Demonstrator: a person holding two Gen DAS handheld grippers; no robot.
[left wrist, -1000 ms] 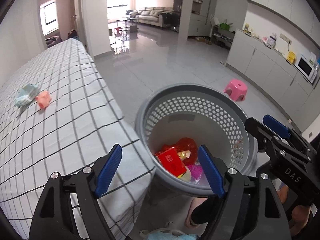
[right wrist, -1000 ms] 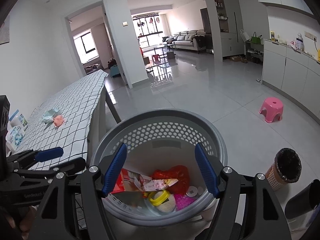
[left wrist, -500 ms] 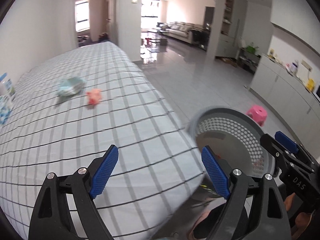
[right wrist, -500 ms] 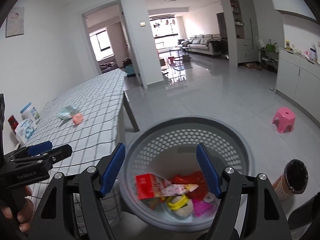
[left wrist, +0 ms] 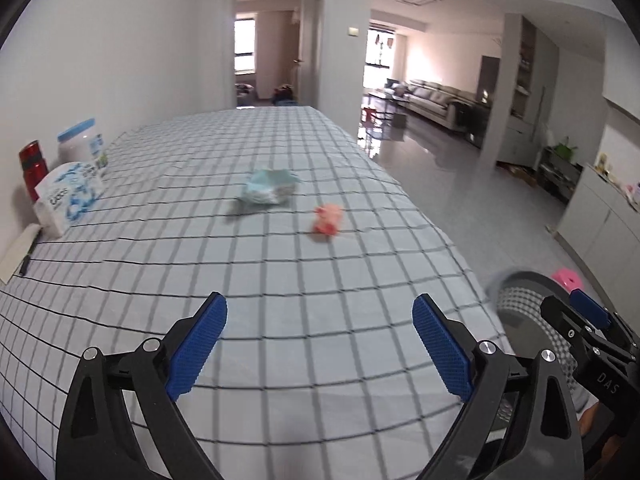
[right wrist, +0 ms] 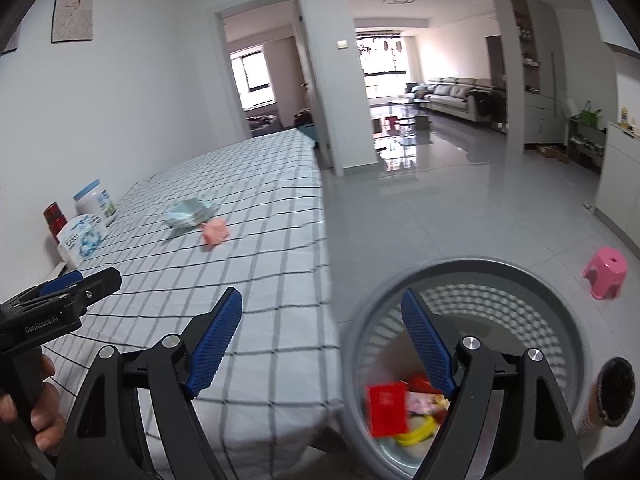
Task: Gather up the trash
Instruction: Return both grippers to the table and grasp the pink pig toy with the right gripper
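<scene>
Blue-padded, both your left gripper (left wrist: 320,344) and right gripper (right wrist: 324,348) have just been opening, empty and wide, ready for the wrapper (left wrist: 266,188) and pink scrap (left wrist: 328,219) beyond the bin (right wrist: 472,276).

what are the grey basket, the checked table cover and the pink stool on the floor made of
Round grey perforated basket: looks like moulded plastic, matt, judging by its rows of even punched holes and smooth rim. White black-checked table cover: seems woven cloth, since it drapes softly over the table edge with slight wrinkles. Small pink stool: probably one-piece plastic with a faint sheen and rounded corners, though it is too far off to be sure.
</scene>
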